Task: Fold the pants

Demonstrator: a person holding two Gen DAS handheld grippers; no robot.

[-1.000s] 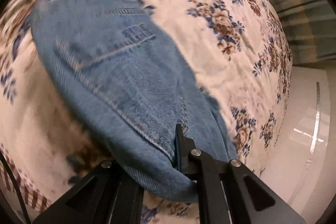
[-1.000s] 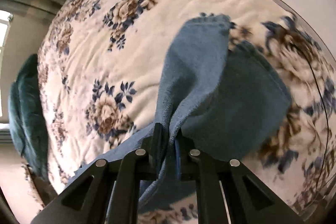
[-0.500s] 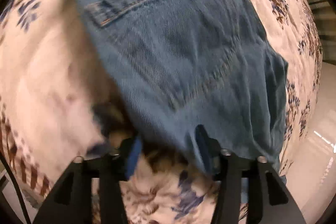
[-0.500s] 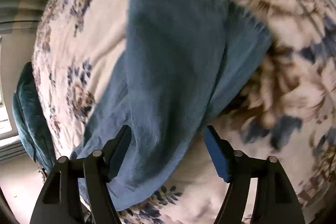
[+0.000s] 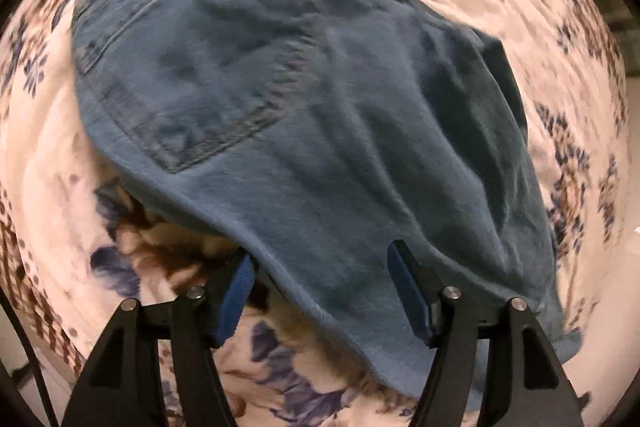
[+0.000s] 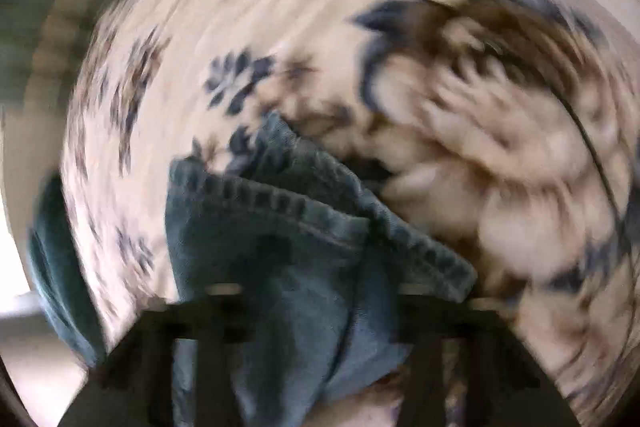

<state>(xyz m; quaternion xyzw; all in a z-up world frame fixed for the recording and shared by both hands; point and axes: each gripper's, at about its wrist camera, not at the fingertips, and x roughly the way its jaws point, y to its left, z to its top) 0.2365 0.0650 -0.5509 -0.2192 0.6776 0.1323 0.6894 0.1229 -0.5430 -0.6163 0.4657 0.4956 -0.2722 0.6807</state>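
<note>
left wrist: a second ago the left gripper point(image 5: 320, 291) pinched the jeans point(image 5: 304, 115); now its jaws are opening, the denim edge loose between blue pads point(image 5: 236, 303), jeans on floral bedspread point(image 5: 52, 195) | right wrist: blurred; right gripper point(image 6: 320, 311) closing, hemmed jeans point(image 6: 288, 259) bunched between; grip cannot be told

Left gripper point(image 5: 322, 281) points straight down, jaws opening, pads apart. Right gripper point(image 6: 320, 311), blurred, angles steeply down, jaws closing.
</note>
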